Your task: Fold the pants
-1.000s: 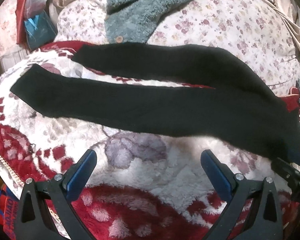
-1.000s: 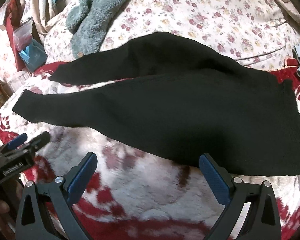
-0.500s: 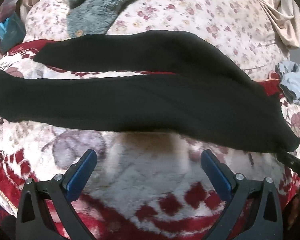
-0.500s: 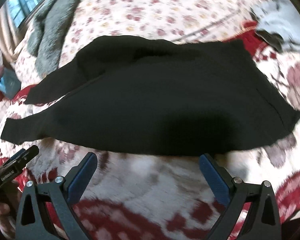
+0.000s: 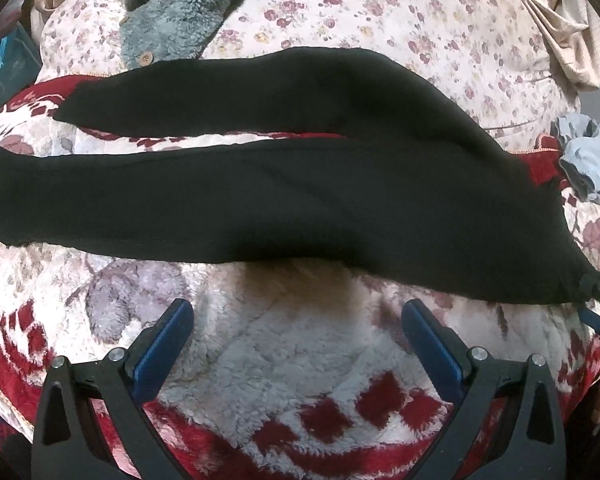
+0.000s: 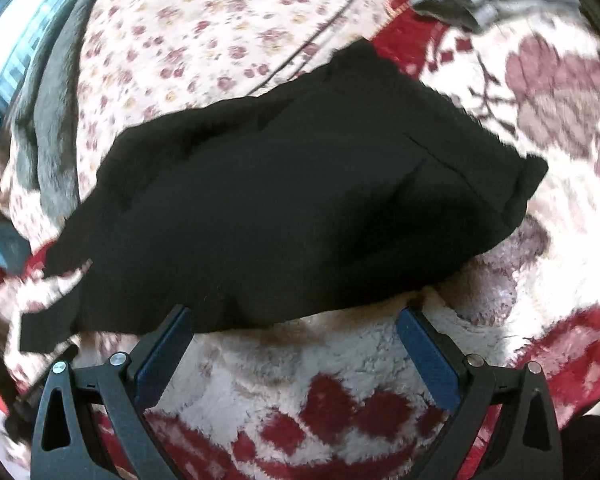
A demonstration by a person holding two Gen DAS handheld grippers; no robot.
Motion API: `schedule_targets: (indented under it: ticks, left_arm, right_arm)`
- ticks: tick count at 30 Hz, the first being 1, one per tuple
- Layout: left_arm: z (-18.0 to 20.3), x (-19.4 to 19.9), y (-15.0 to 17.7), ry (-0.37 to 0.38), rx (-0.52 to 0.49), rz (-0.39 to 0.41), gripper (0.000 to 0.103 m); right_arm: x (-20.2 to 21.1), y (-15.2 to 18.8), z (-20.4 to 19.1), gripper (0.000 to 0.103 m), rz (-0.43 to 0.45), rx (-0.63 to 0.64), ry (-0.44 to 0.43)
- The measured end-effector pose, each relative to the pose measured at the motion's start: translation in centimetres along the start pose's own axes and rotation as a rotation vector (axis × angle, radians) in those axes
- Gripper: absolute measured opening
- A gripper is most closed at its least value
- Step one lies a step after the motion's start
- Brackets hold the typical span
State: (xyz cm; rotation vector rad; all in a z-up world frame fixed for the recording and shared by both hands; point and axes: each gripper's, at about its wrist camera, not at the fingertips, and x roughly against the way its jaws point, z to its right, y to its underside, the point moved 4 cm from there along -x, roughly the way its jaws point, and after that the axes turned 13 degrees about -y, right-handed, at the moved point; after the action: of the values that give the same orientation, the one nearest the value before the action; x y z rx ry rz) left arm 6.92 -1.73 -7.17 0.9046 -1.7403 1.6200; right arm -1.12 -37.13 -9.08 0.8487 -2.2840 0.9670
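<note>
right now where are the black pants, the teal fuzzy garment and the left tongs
black pants [image 5: 300,204], left wrist view, middle of the near leg
teal fuzzy garment [image 5: 180,12], left wrist view, on its plush body
left tongs [image 5: 298,332], left wrist view, midway between the open tips

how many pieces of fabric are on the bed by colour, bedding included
black pants: 1
teal fuzzy garment with a button: 1
grey-blue crumpled garment: 1
beige cloth: 1
red and white fleece blanket: 1
floral quilt: 1
total: 6
</note>
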Motion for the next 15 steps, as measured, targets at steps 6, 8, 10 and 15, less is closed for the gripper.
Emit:
schedule_targets:
  ticks: [6, 8, 10, 15]
  left_arm:
    - [0.1, -0.7, -0.2, 0.004, 0.007, -0.022, 0.103]
    - [0.1, -1.2, -0.1, 0.011, 0.010, -0.036, 0.103]
    - [0.3, -1.4, -0.2, 0.025, 0.017, -0.043, 0.103]
    - [0.6, -1.2, -1.3, 0.059, 0.053, -0.024, 0.103]
  right_arm:
    - [-0.6, -2.4, 2.0, 0.102, 0.061, -0.093, -0.092]
    - [-0.7, -3.2, 2.4, 0.089, 0.089, -0.086, -0.099]
    - [-0.7, -3.6, 2.9, 0.055, 0.089, -0.076, -0.076]
    - [-0.9, -4.0, 5.1, 0.034, 0.081, -0.161, -0.175]
